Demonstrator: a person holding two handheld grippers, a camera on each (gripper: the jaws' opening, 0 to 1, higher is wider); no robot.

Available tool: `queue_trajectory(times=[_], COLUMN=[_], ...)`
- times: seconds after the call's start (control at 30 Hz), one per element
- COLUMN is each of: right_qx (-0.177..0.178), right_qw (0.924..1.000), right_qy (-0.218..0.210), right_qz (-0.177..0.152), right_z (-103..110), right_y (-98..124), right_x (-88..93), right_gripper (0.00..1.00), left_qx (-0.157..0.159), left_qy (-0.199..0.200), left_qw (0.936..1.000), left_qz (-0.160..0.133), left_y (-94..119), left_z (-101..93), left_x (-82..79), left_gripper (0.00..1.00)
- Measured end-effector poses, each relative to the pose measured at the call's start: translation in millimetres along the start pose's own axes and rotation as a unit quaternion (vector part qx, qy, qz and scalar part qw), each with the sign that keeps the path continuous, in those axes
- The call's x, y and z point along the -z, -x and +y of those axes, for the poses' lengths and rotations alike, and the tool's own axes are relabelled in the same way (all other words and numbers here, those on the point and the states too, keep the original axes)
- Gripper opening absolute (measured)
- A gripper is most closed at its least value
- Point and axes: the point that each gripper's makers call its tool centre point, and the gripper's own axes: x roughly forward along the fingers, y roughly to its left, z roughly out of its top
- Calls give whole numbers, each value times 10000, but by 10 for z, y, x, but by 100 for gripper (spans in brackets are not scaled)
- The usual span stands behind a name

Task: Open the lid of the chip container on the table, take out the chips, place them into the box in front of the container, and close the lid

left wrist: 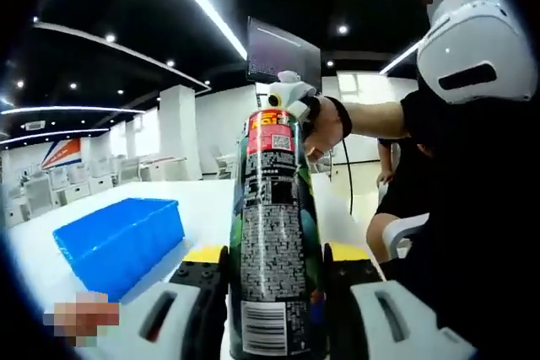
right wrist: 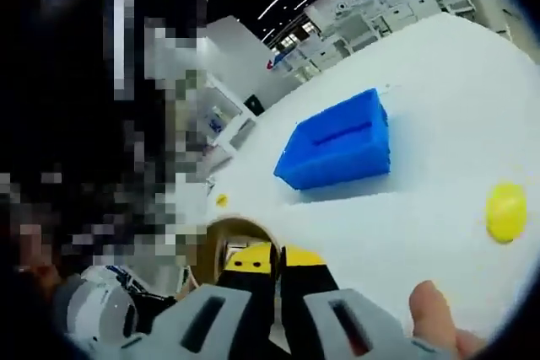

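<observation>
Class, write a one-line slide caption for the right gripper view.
Right gripper at the open chip can, yellow lid off beside blue box.

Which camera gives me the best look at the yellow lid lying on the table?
The right gripper view: the yellow lid lies flat on the white table, off the chip container, right of the blue box. In the left gripper view I cannot pick it out; the container stands between the jaws.
</observation>
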Motion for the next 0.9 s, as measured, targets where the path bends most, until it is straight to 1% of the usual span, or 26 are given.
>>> queue_trajectory(times=[0.03, 0.07, 0.1, 0.17, 0.2, 0.23, 0.3, 0.37, 0.4, 0.47, 0.5, 0.53, 0.57, 0.63, 0.77, 0.8, 0.9], right_qx=[-45, -147, -141, -258, -300, -363, -406, -476, -499, -684, -795, -808, -850, -830, -723, -655, -293], right_qw=[10000, 9997, 9997, 9990, 9985, 9978, 9970, 9958, 9955, 9944, 9940, 9940, 9942, 9952, 9965, 9972, 9991], right_qy=[-88, -186, -169, -324, -421, -508, -615, -734, -770, -747, -713, -698, -614, -507, -428, -356, -83], right_qz=[-11, -97, -96, -184, -187, -243, -243, -251, -242, -295, -243, -239, -229, -129, 40, 93, 283], right_z=[-29, -56, -95, -142, -184, -195, -279, -348, -365, -359, -374, -379, -392, -413, -462, -474, -584], right_y=[-7, -26, -39, -81, -102, -120, -159, -196, -213, -233, -265, -274, -302, -354, -422, -431, -458], right_x=[32, 57, 92, 151, 198, 214, 292, 348, 370, 395, 438, 446, 469, 520, 575, 592, 646], right_gripper=[0, 0, 0, 0, 0, 0, 0, 0, 0, 0, 0, 0, 0, 0, 0, 1, 1], left_qx=[46, 98, 126, 194, 244, 269, 332, 364, 375, 396, 411, 416, 406, 435, 477, 490, 506], left_qy=[-20, -70, -105, -211, -268, -297, -326, -365, -370, -420, -531, -612, -695, -789, -870, -888, -959], left_qw=[9999, 9996, 9991, 9974, 9959, 9949, 9916, 9885, 9878, 9835, 9793, 9765, 9718, 9641, 9552, 9535, 9468], left_qz=[115, 262, 379, 658, 828, 930, 1203, 1422, 1467, 1713, 1907, 2026, 2215, 2498, 2789, 2838, 3029], left_y=[11, 23, 31, 46, 53, 59, 73, 80, 82, 101, 123, 134, 148, 179, 199, 198, 187], left_z=[1, 9, 18, 38, 39, 38, 29, 26, 22, 18, 21, 22, 25, 23, 30, 29, 24], left_x=[18, 35, 53, 93, 117, 132, 176, 210, 218, 251, 280, 297, 324, 371, 415, 424, 464], left_gripper=[45, 45, 45, 45, 45, 45, 45, 45, 45, 45, 45, 45, 45, 45, 45, 45, 45])
